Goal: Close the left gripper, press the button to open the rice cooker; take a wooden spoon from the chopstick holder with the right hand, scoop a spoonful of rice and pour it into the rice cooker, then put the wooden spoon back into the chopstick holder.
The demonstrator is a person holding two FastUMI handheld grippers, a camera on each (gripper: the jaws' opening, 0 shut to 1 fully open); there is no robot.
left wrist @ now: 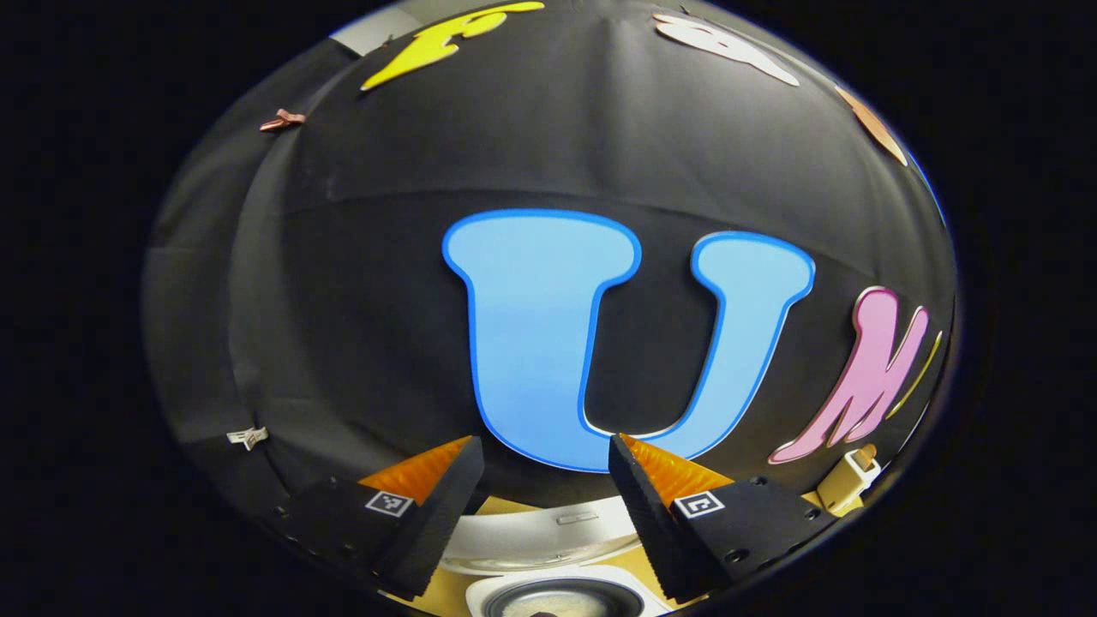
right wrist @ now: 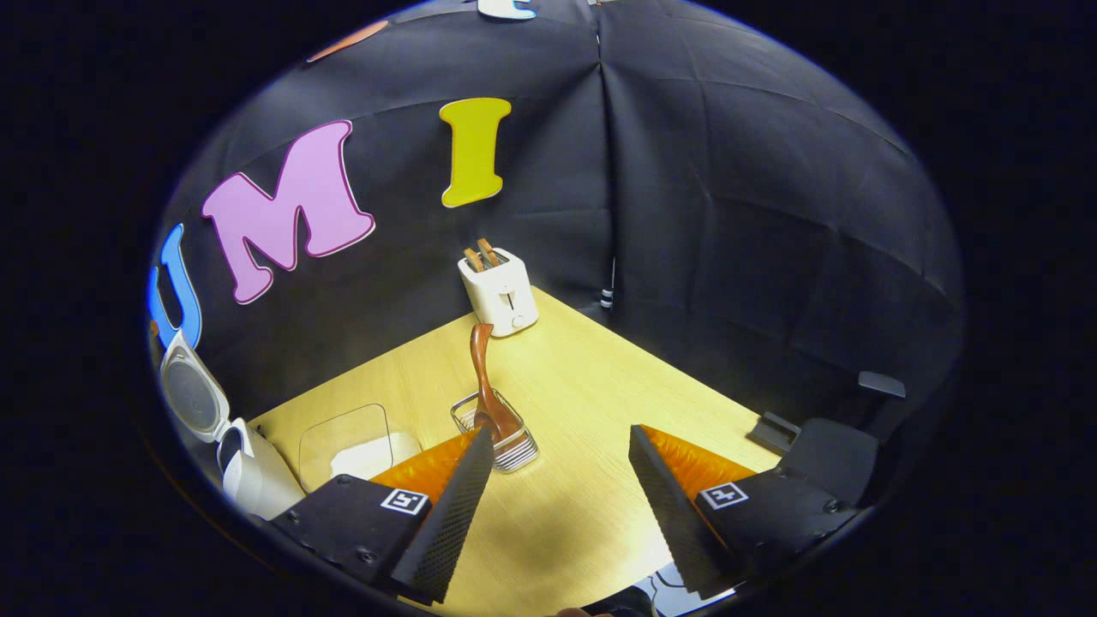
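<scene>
In the right gripper view, a wooden spoon (right wrist: pixel 482 377) stands handle-up in the chopstick holder (right wrist: pixel 506 437), a clear ribbed rack on the pale wooden table (right wrist: pixel 583 394), with the spoon's bowl down inside it. The right gripper (right wrist: pixel 557 480) hangs above the table just in front of the rack, its fingers spread wide with nothing between them. To the left sits a clear square container (right wrist: pixel 347 441) holding something white, seemingly rice, though its near edge is cut off behind the gripper body. Further left, the white rice cooker (right wrist: pixel 248 471) stands with its lid (right wrist: pixel 193 390) raised upright; its pot cannot be seen into from this angle. At the back of the table a white toaster (right wrist: pixel 500 291) holds two browned slices in its slots.

In the left gripper view, the left gripper (left wrist: pixel 544 480) points at the booth wall, its fingers well apart and empty. Below them lies the open rice cooker (left wrist: pixel 548 536), the lid's underside pale and the dark round pot mouth (left wrist: pixel 561 598) cropped at the bottom edge, so its contents are hard to make out. The toaster (left wrist: pixel 848 480) peeks in at the far right, mostly cut off.

No brand or readable label shows on any appliance; the small square markers on the gripper bodies carry patterns, not words.
</scene>
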